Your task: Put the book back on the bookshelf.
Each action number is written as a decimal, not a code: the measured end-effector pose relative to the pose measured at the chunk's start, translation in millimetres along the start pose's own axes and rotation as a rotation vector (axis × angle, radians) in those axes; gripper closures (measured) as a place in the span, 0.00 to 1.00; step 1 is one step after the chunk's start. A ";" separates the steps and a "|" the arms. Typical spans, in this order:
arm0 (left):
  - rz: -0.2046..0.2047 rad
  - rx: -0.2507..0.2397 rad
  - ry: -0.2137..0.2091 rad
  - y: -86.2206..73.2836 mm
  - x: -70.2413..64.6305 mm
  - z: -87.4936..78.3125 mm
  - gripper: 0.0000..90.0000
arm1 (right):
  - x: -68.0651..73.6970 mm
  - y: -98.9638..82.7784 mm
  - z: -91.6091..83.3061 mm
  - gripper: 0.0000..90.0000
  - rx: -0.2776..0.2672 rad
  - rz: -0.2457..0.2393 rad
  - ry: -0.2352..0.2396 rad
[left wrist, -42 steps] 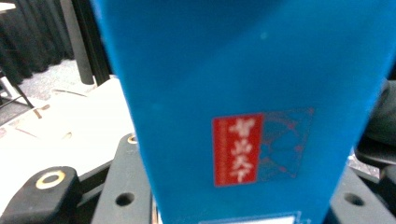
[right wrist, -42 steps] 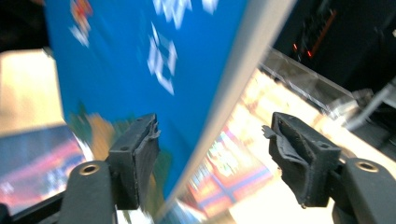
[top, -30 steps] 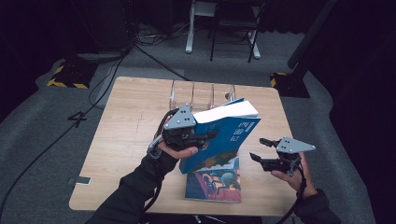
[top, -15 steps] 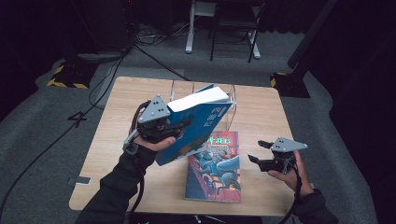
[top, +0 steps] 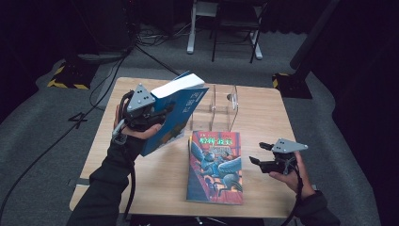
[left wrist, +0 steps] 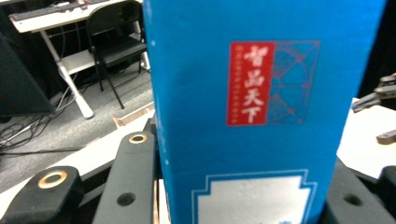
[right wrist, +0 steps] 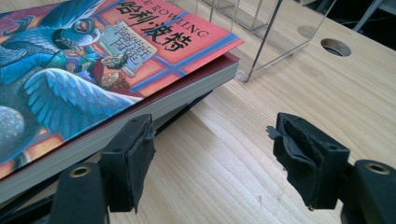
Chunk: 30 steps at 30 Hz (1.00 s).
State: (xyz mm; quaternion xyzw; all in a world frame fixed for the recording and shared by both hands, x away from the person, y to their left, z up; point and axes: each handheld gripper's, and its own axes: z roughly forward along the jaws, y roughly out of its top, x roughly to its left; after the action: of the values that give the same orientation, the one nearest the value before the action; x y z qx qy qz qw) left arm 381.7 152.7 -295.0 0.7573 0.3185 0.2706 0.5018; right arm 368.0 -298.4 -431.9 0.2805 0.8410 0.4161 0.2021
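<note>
left gripper [top: 157, 110] holds a blue book [top: 176, 113] tilted above the table [top: 263, 113]; right gripper [top: 259, 154] beside a red book [top: 216, 167].

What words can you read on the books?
"智品天下": white characters on the red label of the blue book, clamped in the left gripper.
"哈利·波特": black title on the picture book lying on the table.
"ROWLING": along that cover's top edge, its start cut off.
The small print under the title is too blurred to read.
</note>
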 end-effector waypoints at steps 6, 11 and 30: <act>-0.024 0.018 0.028 -2.4 4.9 22.7 0.68 | 0.2 -0.2 1.2 0.33 0.003 0.000 0.004; -0.041 0.029 0.057 -2.1 9.0 39.5 0.68 | 1.1 -0.7 2.5 0.33 0.008 0.000 0.011; -0.140 -0.017 0.189 -7.0 13.9 90.9 0.68 | -0.8 -2.6 2.6 0.33 0.000 0.006 0.014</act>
State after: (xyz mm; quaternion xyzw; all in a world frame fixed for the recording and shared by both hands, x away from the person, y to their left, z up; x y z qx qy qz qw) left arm 455.6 111.8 -332.1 0.7000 0.4140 0.3078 0.4938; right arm 369.3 -298.6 -435.4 0.2799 0.8416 0.4188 0.1949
